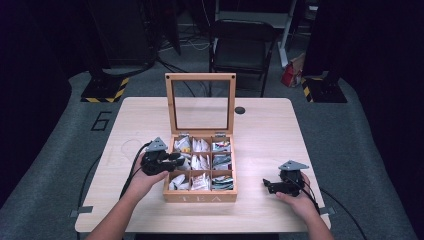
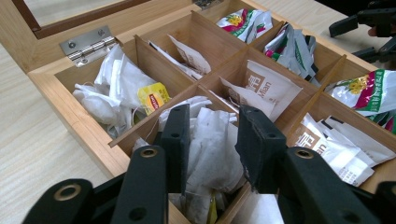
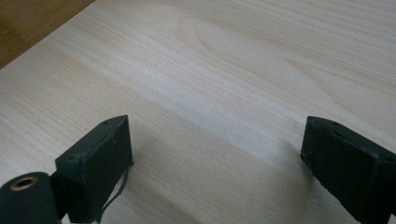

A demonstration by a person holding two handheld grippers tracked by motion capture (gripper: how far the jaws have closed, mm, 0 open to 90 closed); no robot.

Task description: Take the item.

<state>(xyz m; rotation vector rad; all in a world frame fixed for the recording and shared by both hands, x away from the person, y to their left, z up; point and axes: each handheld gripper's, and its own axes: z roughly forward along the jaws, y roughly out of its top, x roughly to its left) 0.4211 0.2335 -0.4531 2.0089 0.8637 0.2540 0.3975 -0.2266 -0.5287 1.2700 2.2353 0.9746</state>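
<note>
Two grippers at a wooden tea box (image 1: 200, 196) on a table (image 1: 260, 125): left gripper (image 2: 212, 140) pinching white tea bags (image 2: 210, 154) in the middle-left compartment, likely mid-pickup and next needing a straight lift, right gripper (image 3: 215, 158) spread wide, empty, over bare tabletop.

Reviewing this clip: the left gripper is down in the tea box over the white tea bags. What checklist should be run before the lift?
1. Lid upright, out of the way: ok.
2. Left gripper straddles white tea bags in the box's middle-left compartment: ok.
3. Pads pressing on a bag: cannot tell.
4. Only one bag between the jaws: not ok, several bunched.
5. Right gripper open over bare table, clear of the box: ok.
</note>
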